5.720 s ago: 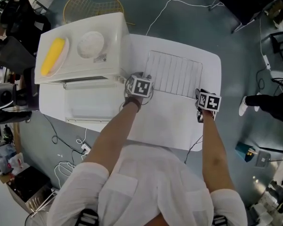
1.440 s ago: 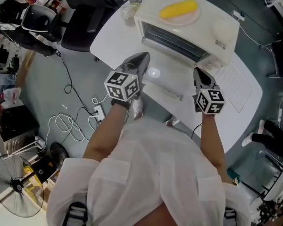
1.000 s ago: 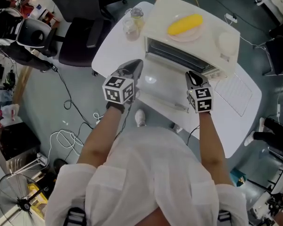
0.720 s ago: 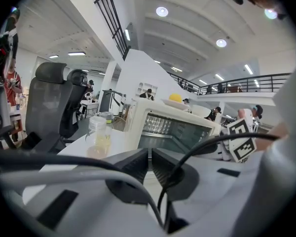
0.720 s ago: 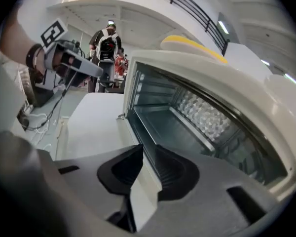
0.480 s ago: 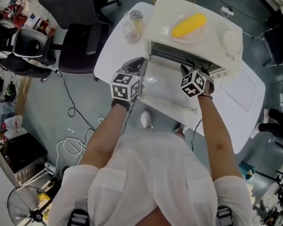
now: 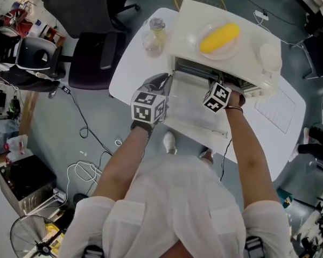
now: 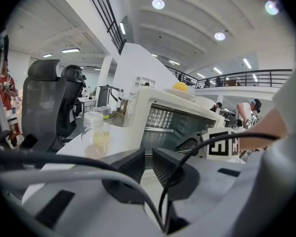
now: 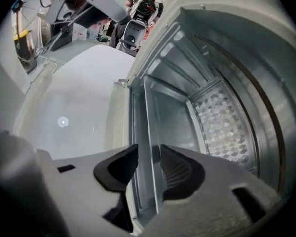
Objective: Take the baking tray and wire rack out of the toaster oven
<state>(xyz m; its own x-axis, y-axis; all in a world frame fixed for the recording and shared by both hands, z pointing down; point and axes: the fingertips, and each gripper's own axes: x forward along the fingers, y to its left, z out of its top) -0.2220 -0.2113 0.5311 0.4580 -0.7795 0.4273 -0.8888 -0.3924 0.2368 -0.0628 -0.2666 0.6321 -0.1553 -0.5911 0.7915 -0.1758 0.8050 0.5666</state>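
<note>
The cream toaster oven point(image 7: 226, 47) stands with its glass door point(image 7: 196, 109) folded down flat. My right gripper point(image 7: 224, 86) reaches into the oven mouth. Its jaws have just been opening and now stand open astride the front rim of the metal baking tray point(image 9: 147, 132), without pressing on it. The right gripper point(image 9: 149, 169) view looks along the tray to the dimpled back wall. The wire rack point(image 7: 274, 109) lies on the table right of the oven. My left gripper point(image 7: 157, 85) hovers shut and empty by the door's left edge, seen also as the left gripper point(image 8: 148, 163).
A plate with a yellow corn cob point(image 7: 219, 38) and a white lid sit on the oven's top. A glass jar point(image 7: 153, 34) stands left of the oven on the white table point(image 7: 129, 69). A black chair point(image 7: 91, 52) is beyond the table's left edge.
My right gripper has rolled, dropped and gone forward into the oven mouth, with its jaws opening round the tray's rim. The left gripper has shifted slightly towards the door.
</note>
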